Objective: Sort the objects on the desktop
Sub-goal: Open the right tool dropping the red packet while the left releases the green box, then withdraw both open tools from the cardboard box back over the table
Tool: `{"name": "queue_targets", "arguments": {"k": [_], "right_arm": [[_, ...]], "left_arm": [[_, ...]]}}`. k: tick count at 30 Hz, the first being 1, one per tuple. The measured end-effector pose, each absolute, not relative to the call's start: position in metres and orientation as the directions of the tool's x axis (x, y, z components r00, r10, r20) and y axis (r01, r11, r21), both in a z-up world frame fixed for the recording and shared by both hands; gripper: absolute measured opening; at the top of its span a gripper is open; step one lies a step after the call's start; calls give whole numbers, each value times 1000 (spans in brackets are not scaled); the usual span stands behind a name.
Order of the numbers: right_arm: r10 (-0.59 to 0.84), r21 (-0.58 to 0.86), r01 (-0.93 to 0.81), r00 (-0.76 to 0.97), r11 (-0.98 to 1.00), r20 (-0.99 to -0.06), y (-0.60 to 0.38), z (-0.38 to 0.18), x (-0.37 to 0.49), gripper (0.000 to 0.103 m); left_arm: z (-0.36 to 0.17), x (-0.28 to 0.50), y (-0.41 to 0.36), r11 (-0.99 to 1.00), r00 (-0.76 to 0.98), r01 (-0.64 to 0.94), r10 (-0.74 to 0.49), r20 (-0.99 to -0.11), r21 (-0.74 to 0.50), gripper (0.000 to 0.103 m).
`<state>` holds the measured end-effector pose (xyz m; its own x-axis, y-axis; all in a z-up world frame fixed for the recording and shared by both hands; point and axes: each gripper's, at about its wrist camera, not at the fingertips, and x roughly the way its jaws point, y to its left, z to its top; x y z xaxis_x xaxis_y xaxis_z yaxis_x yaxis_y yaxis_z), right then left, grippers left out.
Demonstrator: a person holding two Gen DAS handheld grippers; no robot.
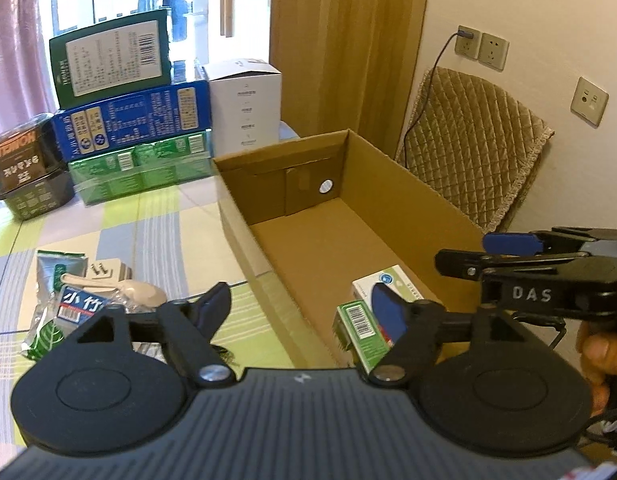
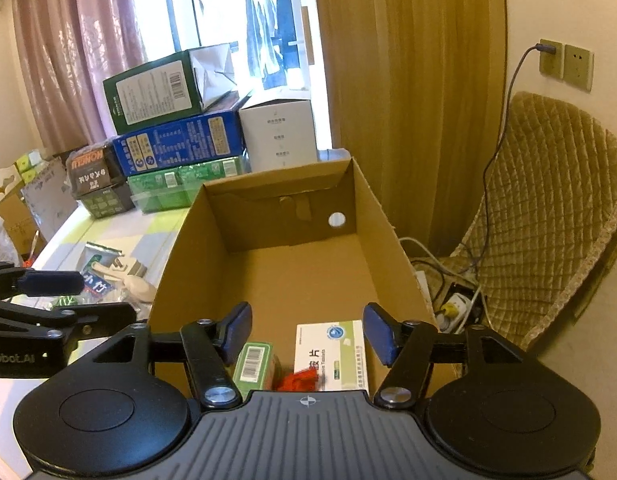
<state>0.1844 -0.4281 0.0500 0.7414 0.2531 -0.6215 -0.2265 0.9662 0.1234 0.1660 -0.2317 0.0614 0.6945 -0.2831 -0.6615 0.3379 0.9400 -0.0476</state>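
We have two small cartons point(image 2: 328, 352) in the cardboard box point(image 2: 180, 248), both grippers point(image 1: 304, 312) point(image 2: 308, 332) open and empty, while the pile point(image 1: 84, 296) on the table waits.

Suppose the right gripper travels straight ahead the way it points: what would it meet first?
Probably the far wall of the cardboard box; the open right gripper points down the box's length, above the white medicine box. Depth is uncertain.
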Motion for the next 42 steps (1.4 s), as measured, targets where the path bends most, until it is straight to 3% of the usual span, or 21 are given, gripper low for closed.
{"name": "queue_targets", "arguments": {"k": [6,11,16,21,42], "right_arm": [[255,115,-235,740,965,-622,-421,59,169,65],[264,106,-253,743,962,-615,-409,67,153,74],[278,95,-281,740,955,-612,-391,73,137,76],[288,79,-304,742,949,-606,-370,77,125,91],[398,45,-471,686,881,-609,-269,77,91,101]], "left_arm": [[67,146,-216,951,725,307,-251,-641,-26,101],[72,131,-199,957,735,289,-231,-637,-14,102],[78,116,-178,968,752,252,-203,-627,-11,102],[84,102,-157,976,762,217,-177,-623,-12,102],[99,57,-56,998,787,56,-66,-614,-35,102]]}}
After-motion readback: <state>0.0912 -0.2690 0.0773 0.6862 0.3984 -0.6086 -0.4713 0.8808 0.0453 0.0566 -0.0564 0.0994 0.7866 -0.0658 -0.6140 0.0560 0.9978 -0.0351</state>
